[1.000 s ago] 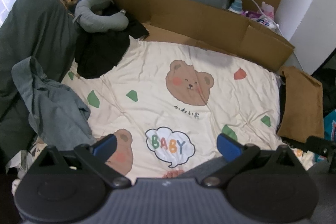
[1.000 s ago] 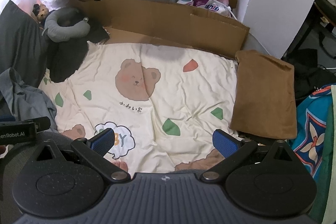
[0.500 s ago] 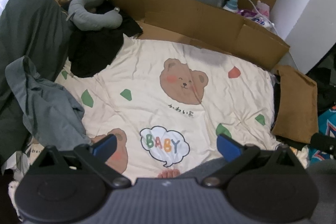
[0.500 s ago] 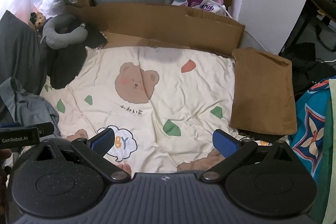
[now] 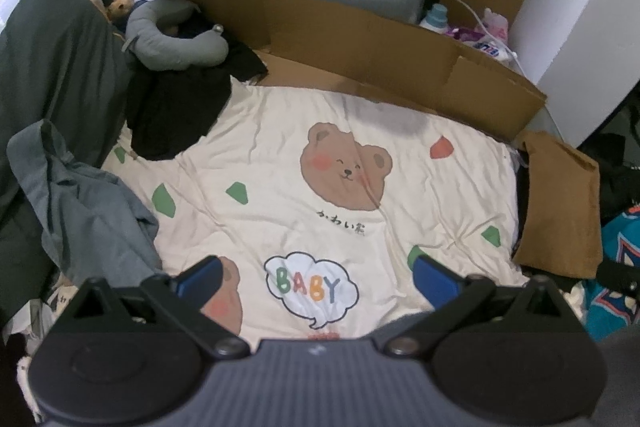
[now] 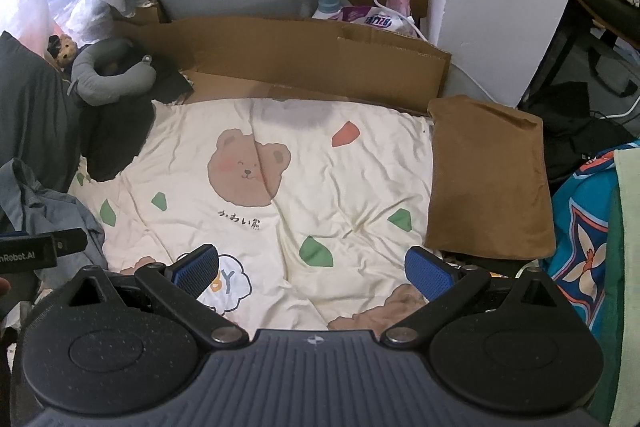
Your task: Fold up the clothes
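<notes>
Both tools hover above a cream blanket (image 5: 288, 187) printed with bears, green shapes and a "BABY" cloud. The left tool (image 5: 316, 277) has its blue-padded fingers (image 5: 200, 277) spread wide apart with nothing between them, and the right tool (image 6: 312, 273) is likewise spread wide and empty. The only container-like thing is a flattened cardboard box (image 5: 360, 55) whose low wall runs along the blanket's far edge; nothing can be seen inside it, while a blue-capped bottle (image 6: 327, 3) and a purple packet (image 6: 372, 19) stand behind the wall. The clothes lie along the blanket's rims: a crumpled grey-blue garment (image 5: 84, 203) is heaped at the left edge, just beside the left tool's left finger, and a black garment (image 5: 176, 115) overlaps the far-left corner. A grey neck pillow (image 5: 176, 43) rests on the black garment, with a small plush toy (image 5: 120, 1) behind it and a dark green cover (image 5: 52, 75) rising at the far left. On the right a folded brown cloth (image 6: 488, 179) lies flat against the blanket's right edge, with teal patterned fabric (image 6: 580, 223) beyond it. The middle of the blanket, from the bear face to the "BABY" cloud, is wrinkled but open.
</notes>
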### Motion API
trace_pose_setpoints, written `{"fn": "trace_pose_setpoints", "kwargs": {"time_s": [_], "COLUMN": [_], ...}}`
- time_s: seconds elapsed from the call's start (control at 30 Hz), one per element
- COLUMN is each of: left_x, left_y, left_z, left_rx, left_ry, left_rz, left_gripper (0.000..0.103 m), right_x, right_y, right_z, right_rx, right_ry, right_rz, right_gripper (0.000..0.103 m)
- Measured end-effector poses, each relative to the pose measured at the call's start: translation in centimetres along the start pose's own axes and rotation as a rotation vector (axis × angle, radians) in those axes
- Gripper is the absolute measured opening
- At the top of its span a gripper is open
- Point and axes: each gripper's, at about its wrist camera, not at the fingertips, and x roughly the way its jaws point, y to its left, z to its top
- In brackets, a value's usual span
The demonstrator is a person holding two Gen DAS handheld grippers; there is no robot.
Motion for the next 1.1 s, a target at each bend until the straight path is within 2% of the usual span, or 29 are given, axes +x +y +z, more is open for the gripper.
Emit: {"fn": "trace_pose_setpoints", "kwargs": {"time_s": [0.53, 1.1], "left_x": [0.5, 1.9], "left_y": [1.9, 8.6], "left_z": [0.9, 1.7], "left_rx": [-0.026, -0.120], "left_ry": [-0.009, -0.036], "left_rz": [0.009, 0.041], "left_gripper": [0.101, 0.098], "right_x": [0.9, 3.0], "right_y": [0.0, 2.7], "right_z": [1.2, 3.0], "right_rx": [0.002, -0.050], "right_ry": [-0.019, -0.037], "right_rz": [0.016, 0.063], "right_gripper": [0.102, 0.102]}}
